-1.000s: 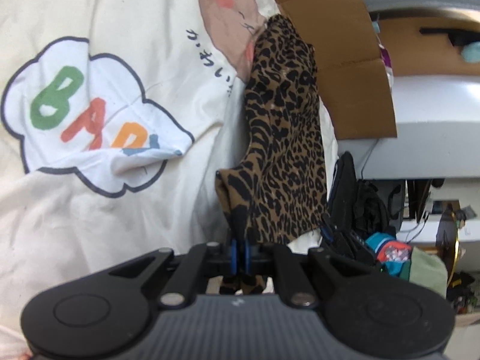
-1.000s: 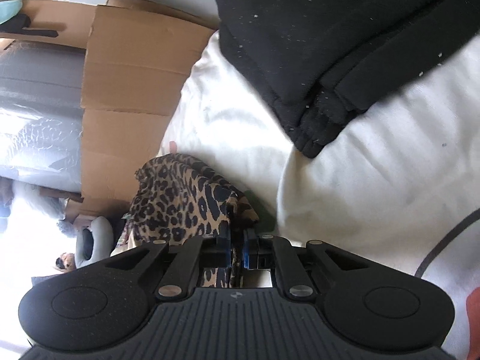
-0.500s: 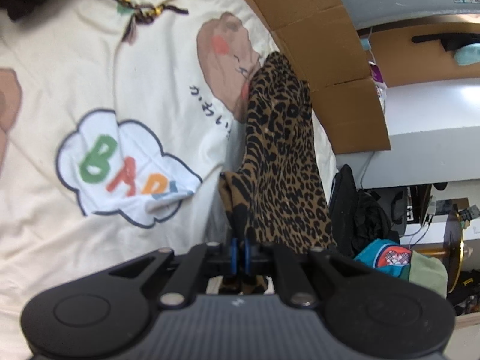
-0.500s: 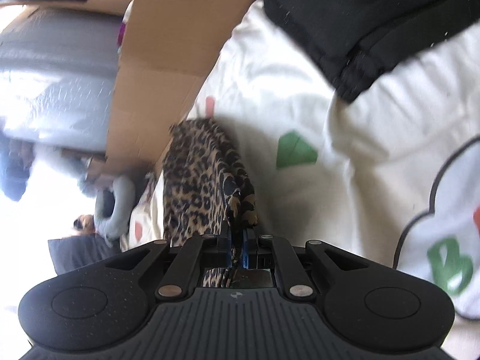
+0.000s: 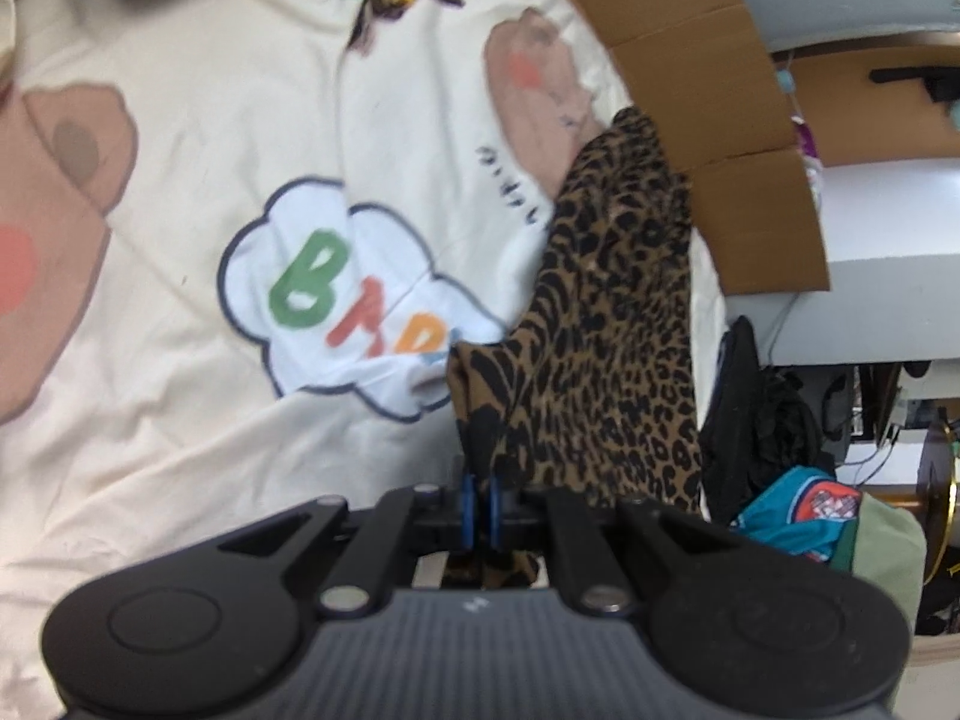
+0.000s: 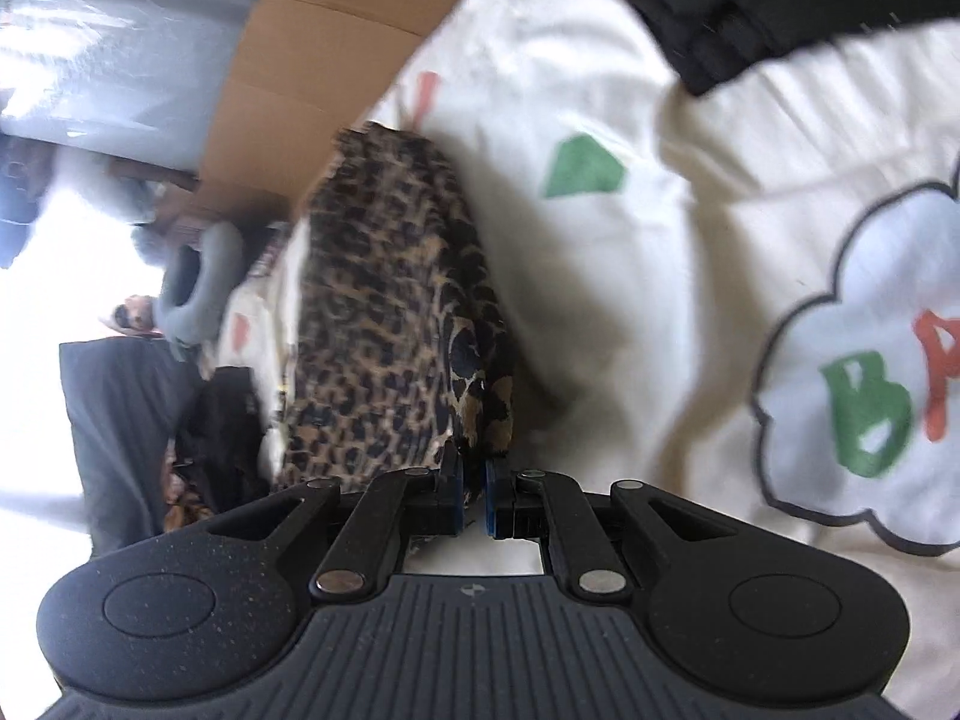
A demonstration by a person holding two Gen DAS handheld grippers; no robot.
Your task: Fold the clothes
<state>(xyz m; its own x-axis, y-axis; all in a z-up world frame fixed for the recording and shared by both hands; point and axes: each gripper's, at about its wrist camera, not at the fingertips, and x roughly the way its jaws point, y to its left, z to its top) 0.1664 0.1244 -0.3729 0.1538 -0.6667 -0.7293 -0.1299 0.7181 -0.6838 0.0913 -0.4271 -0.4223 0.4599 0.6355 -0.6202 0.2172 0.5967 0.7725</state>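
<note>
Both your grippers, left (image 5: 479,495) and right (image 6: 472,489), have fingers clamped on the leopard cloth (image 5: 612,324), lifted over the bed (image 5: 180,360). Only the right view shows the black garment (image 6: 780,0); the left shows a backpack (image 5: 792,510).

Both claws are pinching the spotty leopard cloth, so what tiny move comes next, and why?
Probably spread the two claws apart. The left claw and right claw each pinch an edge of the leopard cloth, which hangs bunched and narrow above the cream blanket. Pulling it wide should flatten it for folding.
</note>
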